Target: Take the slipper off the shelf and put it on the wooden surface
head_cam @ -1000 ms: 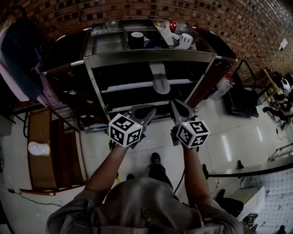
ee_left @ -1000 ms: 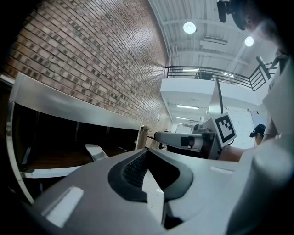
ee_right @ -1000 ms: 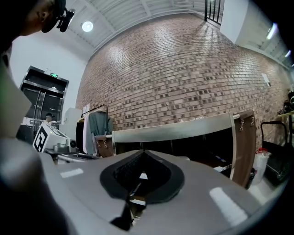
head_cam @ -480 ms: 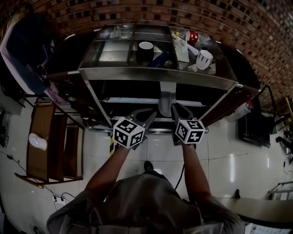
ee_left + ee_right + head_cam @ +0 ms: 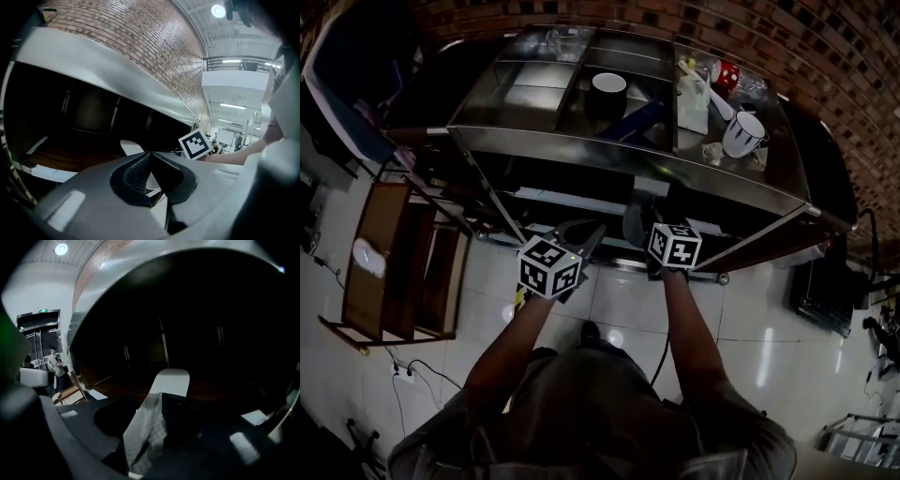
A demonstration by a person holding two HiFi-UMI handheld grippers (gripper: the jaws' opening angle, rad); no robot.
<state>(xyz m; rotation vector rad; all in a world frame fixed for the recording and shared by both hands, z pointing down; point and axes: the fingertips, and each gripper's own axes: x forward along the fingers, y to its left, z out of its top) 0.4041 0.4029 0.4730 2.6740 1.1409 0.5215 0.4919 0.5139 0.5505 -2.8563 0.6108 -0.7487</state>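
1. Your right gripper (image 5: 161, 393) has its jaws parted a little. They've just been opening, and nothing sits between them.
2. The slipper (image 5: 171, 379) is right past those tips. It lies flat on the dark lower board of the shelf (image 5: 628, 155), with its rounded end pointing away from you.
3. Your left gripper (image 5: 150, 153) is clenched tip to tip and empty. It sits at the shelf's front edge, just left of the slipper, and from its own view you can see the slipper a bit further in.
4. In the head view both grippers reach in under the metal top, and the slipper shows as a pale shape between them.
5. On top of the shelf you've got a white mug (image 5: 742, 133) on the right, a dark cup (image 5: 607, 91) near the middle, and some other clutter I can't make out.
6. The wooden stand (image 5: 394, 281) is on the floor off to your left, well apart from the slipper. There's a small white thing (image 5: 367, 255) lying on it.
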